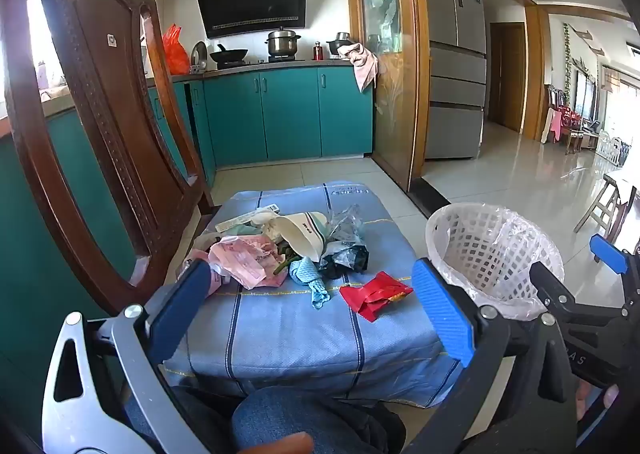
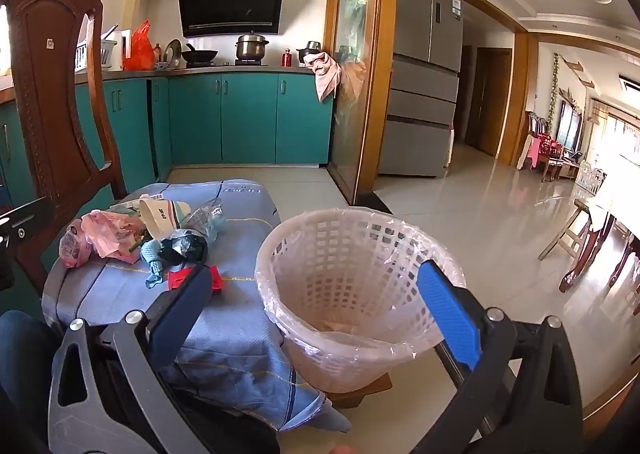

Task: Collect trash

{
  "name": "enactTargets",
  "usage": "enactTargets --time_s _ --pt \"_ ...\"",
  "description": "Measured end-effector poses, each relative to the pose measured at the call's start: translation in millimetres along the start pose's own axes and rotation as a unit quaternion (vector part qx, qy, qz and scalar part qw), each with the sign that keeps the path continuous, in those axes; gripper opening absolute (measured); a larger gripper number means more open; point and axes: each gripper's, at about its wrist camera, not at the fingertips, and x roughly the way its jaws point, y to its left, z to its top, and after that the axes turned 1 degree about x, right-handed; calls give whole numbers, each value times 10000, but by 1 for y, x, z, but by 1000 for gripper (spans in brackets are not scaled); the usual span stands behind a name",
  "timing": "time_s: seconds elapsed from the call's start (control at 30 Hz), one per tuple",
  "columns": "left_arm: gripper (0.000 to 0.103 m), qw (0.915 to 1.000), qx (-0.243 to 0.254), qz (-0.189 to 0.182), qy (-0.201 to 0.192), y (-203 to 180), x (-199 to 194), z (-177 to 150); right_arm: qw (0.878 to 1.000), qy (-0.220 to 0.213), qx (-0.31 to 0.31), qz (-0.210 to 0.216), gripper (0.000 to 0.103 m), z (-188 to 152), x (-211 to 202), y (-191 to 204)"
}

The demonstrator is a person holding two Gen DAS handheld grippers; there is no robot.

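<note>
Hovering both grippers wide open and empty, left gripper and right gripper, we judge collecting barely begun; next, pinch the red wrapper at centre frame, then carry it to the lined basket lower right.

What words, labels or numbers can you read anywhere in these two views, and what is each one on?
"AS": end of white lettering on the right tool's black body, seen from the left wrist; the rest is hidden.
Blue cloth: printed text at its far edge, upside down, too blurred.
White cap: small dark logo, unreadable.
Range hood: brand mark, too small.
Fridge: blue sticker, too small.
Pink bag: print, illegible.
</note>
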Motion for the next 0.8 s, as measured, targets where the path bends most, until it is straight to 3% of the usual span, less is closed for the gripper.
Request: enactTargets --time_s 0.8 --pt "100 10000 -10 -5 43 4 4 -4 10000 -4 26 -8 100 1 0 0"
